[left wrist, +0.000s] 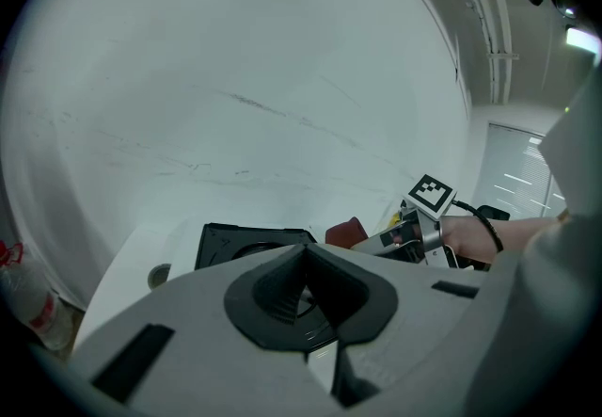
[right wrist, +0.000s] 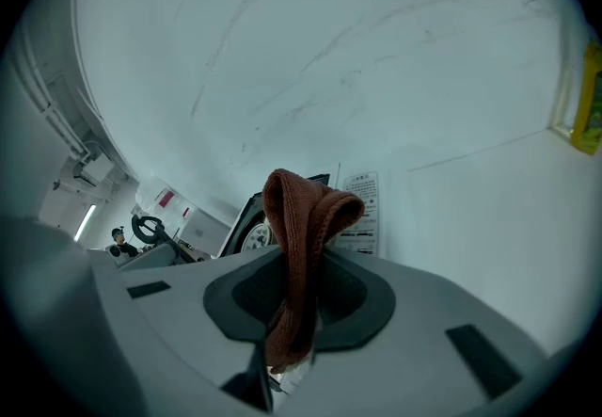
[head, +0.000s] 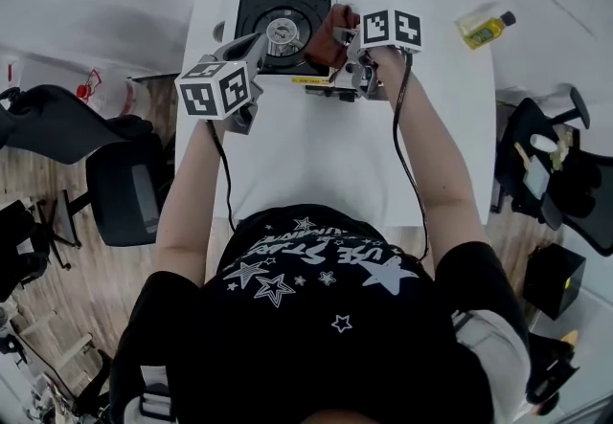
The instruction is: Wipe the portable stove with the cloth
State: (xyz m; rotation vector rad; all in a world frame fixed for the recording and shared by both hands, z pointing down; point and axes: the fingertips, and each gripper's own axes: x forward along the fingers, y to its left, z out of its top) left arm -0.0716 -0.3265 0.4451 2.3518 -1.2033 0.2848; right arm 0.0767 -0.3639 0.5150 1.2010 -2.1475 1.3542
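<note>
Head view: portable stove (head: 283, 30) sits at the far end of the white table (head: 316, 154), burner ring in the middle of its black top. Right gripper (head: 347, 44) is over the stove's right part with the rust-brown cloth (head: 329, 37) bunched at its tips. Left gripper (head: 259, 44) hovers at the stove's near-left edge; whether it touches, can't tell from here. Yellow bottle (head: 484, 30) lies well apart at the far right, out of the way. Left gripper view: left gripper (left wrist: 306, 288) has its tongs pressed together with nothing between them, stove (left wrist: 235, 246) just beyond the tips, cloth (left wrist: 346, 232) and right gripper (left wrist: 404, 236) further right. Right gripper view: right gripper (right wrist: 299, 302) has its tongs pinching the cloth (right wrist: 301, 217), a folded loop sticking out past the tips and a tail hanging back between the pads. Stove (right wrist: 252, 232) and its printed label (right wrist: 359, 208) are just ahead of the loop; contact isn't clear, looks slightly off the surface. My read: wipe is at its start or mid-pass on the right side. To do it well, tip the right gripper down so the loop, not the tongs, meets the black top. Keep the pinch firm, since the grip is on a narrow fold and could slip. Run flat strokes around the burner rather than over it, so the weave doesn't snag. Brace the left gripper against the stove's edge, as the stove will likely slide on the smooth table.
</note>
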